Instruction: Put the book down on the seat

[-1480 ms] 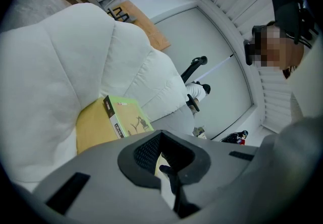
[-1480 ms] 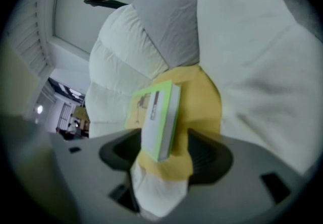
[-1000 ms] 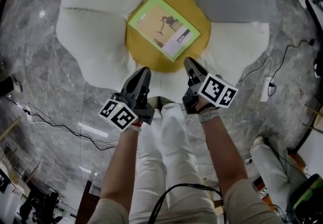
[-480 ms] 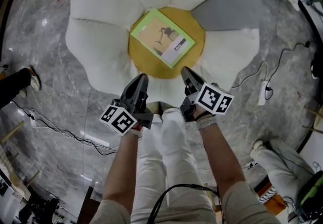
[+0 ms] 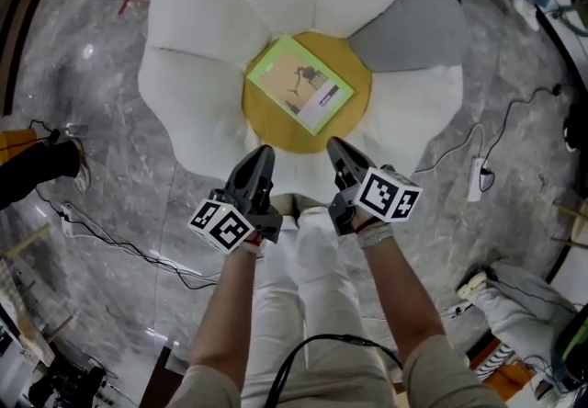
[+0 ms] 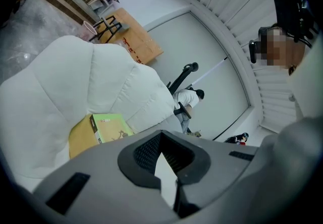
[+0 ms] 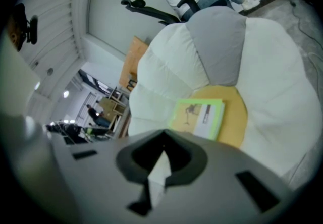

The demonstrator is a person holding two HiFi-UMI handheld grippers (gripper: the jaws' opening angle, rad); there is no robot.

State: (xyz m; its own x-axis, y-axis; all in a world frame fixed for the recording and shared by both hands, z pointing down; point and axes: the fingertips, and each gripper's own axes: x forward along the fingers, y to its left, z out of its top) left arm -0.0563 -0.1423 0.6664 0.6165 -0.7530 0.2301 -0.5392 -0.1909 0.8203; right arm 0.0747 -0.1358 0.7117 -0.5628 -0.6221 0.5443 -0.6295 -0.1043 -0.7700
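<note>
The green-edged book (image 5: 300, 85) lies flat on the yellow centre (image 5: 266, 126) of the white flower-shaped seat, with nothing touching it. My left gripper (image 5: 265, 151) and right gripper (image 5: 333, 141) hover side by side over the seat's near petal, short of the book. Each is shut with nothing between its jaws. In the left gripper view the book (image 6: 108, 127) shows beyond the shut left gripper (image 6: 160, 142). From the right gripper view the book (image 7: 198, 117) lies ahead of the shut right gripper (image 7: 162, 160), and one grey petal (image 7: 222, 46) rises behind it.
Marble floor surrounds the seat. A black cable (image 5: 110, 245) runs at the left and a white power strip (image 5: 474, 178) lies at the right. A bystander's shoe (image 5: 64, 158) is at the left edge, another person's legs (image 5: 514, 291) at the lower right.
Both grippers have drawn back from the book, which stays on the yellow centre. The seat has shifted in the head view, and the bystander's foot at left has moved.
</note>
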